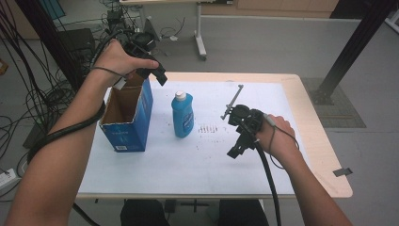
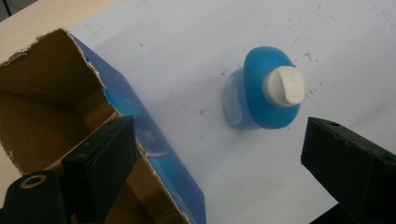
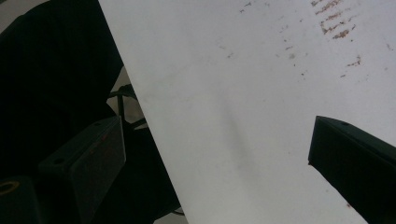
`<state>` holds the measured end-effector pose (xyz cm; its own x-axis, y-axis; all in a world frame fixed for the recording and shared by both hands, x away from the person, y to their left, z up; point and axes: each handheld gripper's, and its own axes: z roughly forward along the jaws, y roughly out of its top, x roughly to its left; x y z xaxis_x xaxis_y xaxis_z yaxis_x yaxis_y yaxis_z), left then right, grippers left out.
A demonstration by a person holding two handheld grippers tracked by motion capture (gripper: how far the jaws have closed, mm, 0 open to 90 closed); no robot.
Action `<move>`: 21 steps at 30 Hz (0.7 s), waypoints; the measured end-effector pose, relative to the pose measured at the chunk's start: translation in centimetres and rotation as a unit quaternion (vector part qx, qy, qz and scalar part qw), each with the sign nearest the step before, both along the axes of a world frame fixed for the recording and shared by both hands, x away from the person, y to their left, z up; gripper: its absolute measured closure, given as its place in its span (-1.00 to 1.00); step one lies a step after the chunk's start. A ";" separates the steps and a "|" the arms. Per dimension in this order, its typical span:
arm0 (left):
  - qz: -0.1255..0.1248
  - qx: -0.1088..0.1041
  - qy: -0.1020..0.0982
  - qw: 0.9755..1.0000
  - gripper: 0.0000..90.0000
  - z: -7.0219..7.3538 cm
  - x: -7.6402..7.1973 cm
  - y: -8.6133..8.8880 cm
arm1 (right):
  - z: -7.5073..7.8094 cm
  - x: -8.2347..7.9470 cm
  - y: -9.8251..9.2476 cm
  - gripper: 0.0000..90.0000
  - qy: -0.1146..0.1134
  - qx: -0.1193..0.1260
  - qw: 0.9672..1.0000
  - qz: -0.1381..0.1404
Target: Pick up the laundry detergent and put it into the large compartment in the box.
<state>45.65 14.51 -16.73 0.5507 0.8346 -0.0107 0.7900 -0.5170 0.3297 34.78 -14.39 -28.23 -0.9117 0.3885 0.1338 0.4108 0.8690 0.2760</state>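
Note:
A blue bottle (image 1: 182, 115) with a white cap stands upright on the white table sheet (image 1: 188, 160), right of an open blue cardboard box (image 1: 127, 117). My left gripper (image 1: 153, 70) hangs in the air over the box's far right corner, jaws wide open with nothing between them. In the left gripper view the bottle (image 2: 266, 88) sits below and beyond the jaws, and the box (image 2: 60, 107) lies under the left jaw. My right gripper (image 1: 237, 146) rests low over the sheet at the right, pointing toward the near edge, open and empty (image 3: 217, 158).
The box is empty inside, with torn top edges. Brown scuff marks (image 1: 207, 129) dot the sheet right of the bottle. A cable (image 1: 268, 183) trails from the right gripper off the near edge. Cables and black frame posts (image 1: 350, 47) stand beyond the table.

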 end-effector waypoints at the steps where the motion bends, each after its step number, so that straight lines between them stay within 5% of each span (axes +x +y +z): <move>1: 0.000 0.000 0.001 1.000 -0.75 0.0 0.1 0.0 | -0.1 0.0 -0.1 -0.92 0.000 -0.001 1.000 0.001; 21: -0.007 -0.008 -0.008 1.000 -0.75 1.1 -0.6 0.1 | -0.7 0.3 0.1 -0.92 0.006 -0.008 1.000 0.007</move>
